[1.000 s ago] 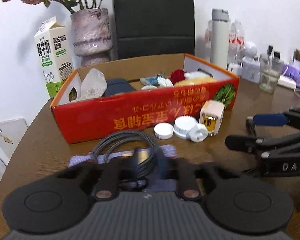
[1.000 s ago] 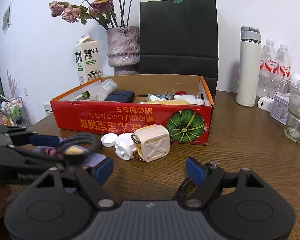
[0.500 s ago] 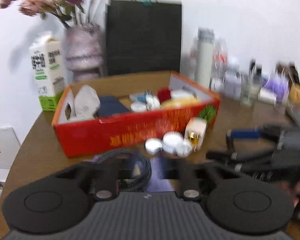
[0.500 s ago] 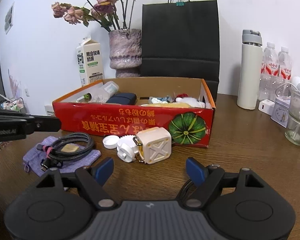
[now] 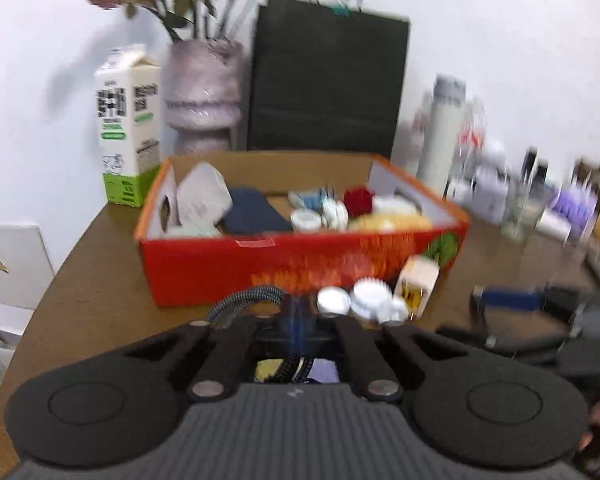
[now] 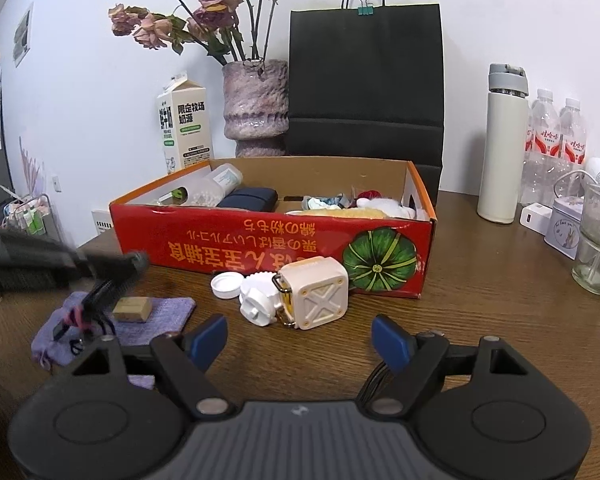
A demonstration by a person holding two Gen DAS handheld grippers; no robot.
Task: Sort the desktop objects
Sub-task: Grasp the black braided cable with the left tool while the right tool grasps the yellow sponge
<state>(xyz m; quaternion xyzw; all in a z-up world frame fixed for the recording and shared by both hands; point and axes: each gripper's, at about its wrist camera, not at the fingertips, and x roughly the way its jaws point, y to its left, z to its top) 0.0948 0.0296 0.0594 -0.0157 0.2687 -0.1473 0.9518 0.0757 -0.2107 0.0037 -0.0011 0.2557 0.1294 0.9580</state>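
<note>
A black braided cable (image 5: 244, 300) hangs from my left gripper (image 5: 296, 316), which is shut on it. From the right wrist, the left gripper (image 6: 136, 262) holds the cable (image 6: 96, 304) just above a purple pouch (image 6: 160, 312) with a small tan block (image 6: 132, 308) on it. My right gripper (image 6: 300, 340) stands open over bare table, nothing between its blue pads (image 6: 208, 338). The left wrist view also shows the right gripper (image 5: 476, 316) at the right. A red cardboard box (image 6: 260, 248) holding several items sits behind.
In front of the box lie a white cap (image 6: 226, 285), a white plug adapter (image 6: 258, 304) and a cream cube device (image 6: 316, 292). Behind stand a milk carton (image 6: 186, 128), vase (image 6: 256, 104) and black bag (image 6: 364, 80). Right: bottle (image 6: 502, 148), glass (image 6: 596, 252), tin (image 6: 566, 226).
Half a second ago the cable lay coiled on the pouch with the left gripper off to its left. Now the left gripper is shut on the cable and has raised it. The right gripper kept still.
</note>
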